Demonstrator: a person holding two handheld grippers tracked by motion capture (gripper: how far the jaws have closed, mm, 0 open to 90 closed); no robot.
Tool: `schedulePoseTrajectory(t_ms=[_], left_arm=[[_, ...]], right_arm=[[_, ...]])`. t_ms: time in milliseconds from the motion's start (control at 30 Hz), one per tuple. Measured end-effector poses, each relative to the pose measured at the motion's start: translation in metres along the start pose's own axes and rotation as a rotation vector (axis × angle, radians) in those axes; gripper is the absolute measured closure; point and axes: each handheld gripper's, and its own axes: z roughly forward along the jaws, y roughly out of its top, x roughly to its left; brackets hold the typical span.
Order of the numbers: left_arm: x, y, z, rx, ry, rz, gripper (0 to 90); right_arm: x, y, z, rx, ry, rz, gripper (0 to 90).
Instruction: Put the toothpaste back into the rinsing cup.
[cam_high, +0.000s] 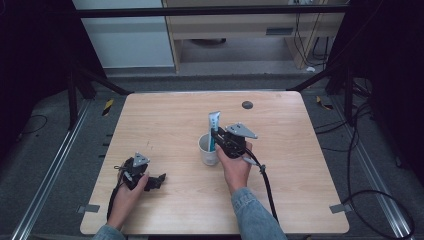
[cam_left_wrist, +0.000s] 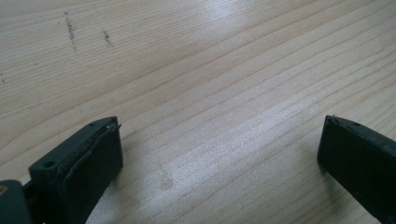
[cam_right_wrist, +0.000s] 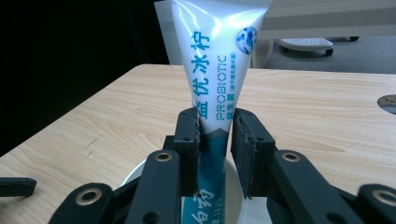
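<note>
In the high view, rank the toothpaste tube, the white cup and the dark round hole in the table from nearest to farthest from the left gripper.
From the left gripper:
1. White cup, right and slightly beyond.
2. Toothpaste tube, standing in the cup, held by the right gripper.
3. Dark round hole, toward the table's far edge.

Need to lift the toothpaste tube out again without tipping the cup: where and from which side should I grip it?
Grip the toothpaste tube on its mid-body just above the rim of the cup, coming in level from the person's side, as the right gripper does now. The tube stands cap-down, its flat crimped end up, so the jaws press on its narrow lower section, clear of the rim.
</note>
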Motion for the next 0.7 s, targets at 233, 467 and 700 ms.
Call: schedulePoseTrajectory(t_ms=[233,467,700], left_arm=[[0.0000,0.0000,0.0000,0.000,0.000,0.000,0.0],[0.0000,0.0000,0.0000,0.000,0.000,0.000,0.0],[0.0000,0.0000,0.0000,0.000,0.000,0.000,0.0]], right_arm=[[-0.0009,0.0003,-0.0026,0.002,0.003,-0.001,71.2],[-0.0017,0.0016,-0.0053,0.012,0.005,-0.007,69.0],[-0.0031,0.0029,-0.0084,0.019,0.004,-0.005,66.4]])
